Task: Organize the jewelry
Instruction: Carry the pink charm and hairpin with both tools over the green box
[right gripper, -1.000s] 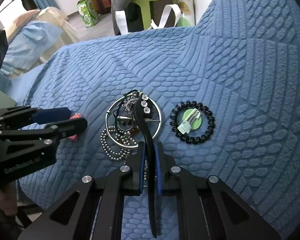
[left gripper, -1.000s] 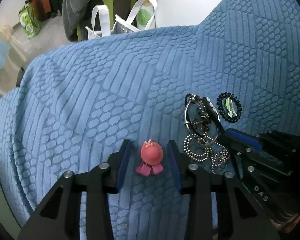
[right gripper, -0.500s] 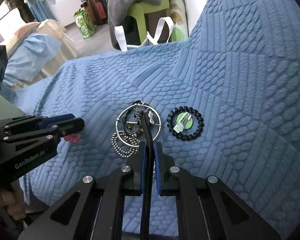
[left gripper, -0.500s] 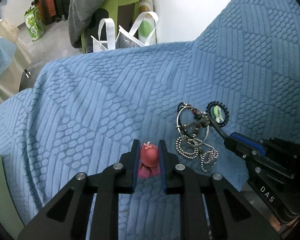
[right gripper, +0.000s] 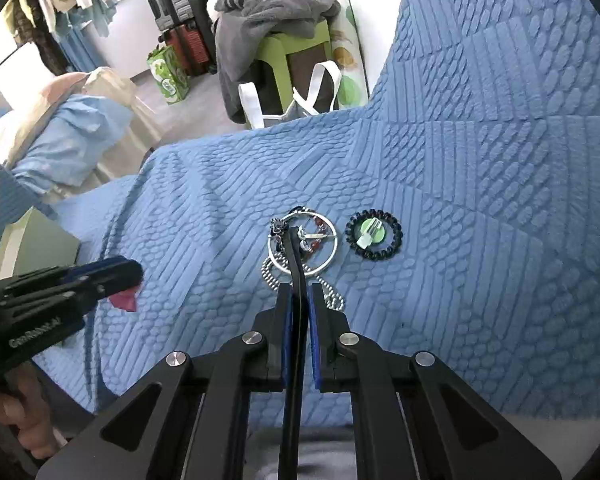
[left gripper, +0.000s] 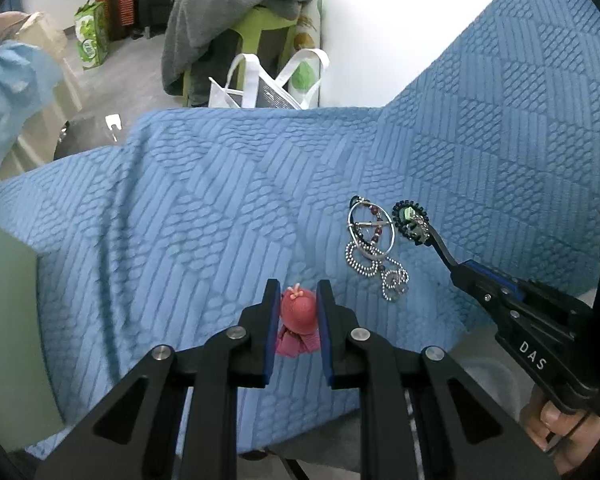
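My left gripper (left gripper: 298, 304) is shut on a red ball-shaped hair ornament (left gripper: 299, 312) with a pink bow, held above the blue quilt (left gripper: 204, 216). My right gripper (right gripper: 299, 304) is shut on a thin black curved hair clip (right gripper: 294, 264) whose tip hangs over the jewelry pile. A silver bangle (right gripper: 302, 242) with beads and a ball chain (right gripper: 332, 300) lie on the quilt. A black spiral hair tie (right gripper: 374, 234) with a green clip inside lies to their right. The bangle (left gripper: 370, 234) and the hair tie (left gripper: 412, 224) also show in the left wrist view.
A pale green box (right gripper: 32, 240) stands at the quilt's left edge. Beyond the quilt's far edge are a white tote bag (left gripper: 268, 88), a green stool (left gripper: 260, 28) under a grey towel, and floor clutter. The quilt rises steeply at the right.
My left gripper closed on the red ornament and lifted it off the quilt. Both grippers have risen and drawn back from the pile, the right one still holding the black clip.
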